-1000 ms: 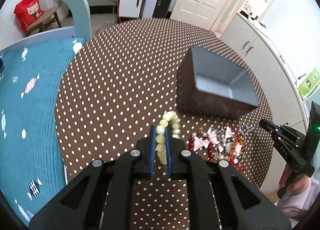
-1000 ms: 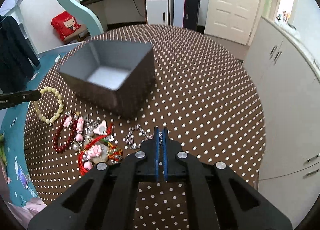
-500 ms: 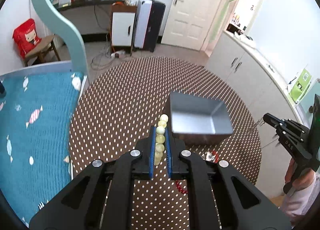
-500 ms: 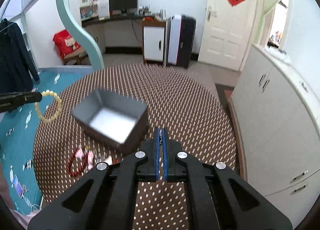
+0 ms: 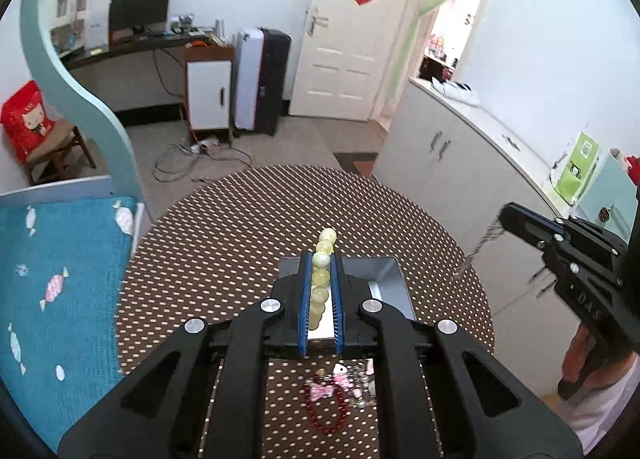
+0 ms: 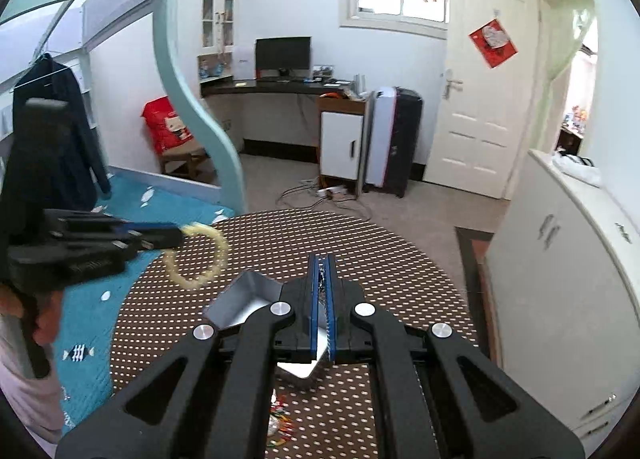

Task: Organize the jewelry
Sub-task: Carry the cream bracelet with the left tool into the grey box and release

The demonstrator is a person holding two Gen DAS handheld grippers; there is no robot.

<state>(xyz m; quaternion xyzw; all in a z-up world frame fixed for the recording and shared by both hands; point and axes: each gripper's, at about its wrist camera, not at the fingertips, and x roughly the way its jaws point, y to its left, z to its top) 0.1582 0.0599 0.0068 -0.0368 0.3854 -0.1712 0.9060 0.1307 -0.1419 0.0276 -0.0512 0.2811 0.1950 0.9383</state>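
From my left wrist camera, my left tongs [image 5: 321, 291] are closed down to a bead's width on the pale yellow bead bracelet [image 5: 320, 279], which runs up between the blue pads and pokes out past the tips; I carry it high over the grey box [image 5: 390, 279] because, as I judge it, that open box is where the pieces are meant to go. Below my tongs, on the dotted counter [image 5: 224, 243], the red bead bracelet [image 5: 325, 415] and pink charms [image 5: 336, 383] lie in a small heap beside the box, not yet sorted. Off to the side my right tongs [image 5: 505, 219] hang in the air with a thin silver chain [image 5: 478, 247] dangling from the tip. From my right wrist camera, those right tongs [image 6: 322, 299] are nearly shut, pinching that chain [image 6: 321, 291] between the pads, above the box [image 6: 244, 299]. The left tongs [image 6: 178, 236] hold the yellow loop [image 6: 198, 255] clear of the counter, near the box's far corner.
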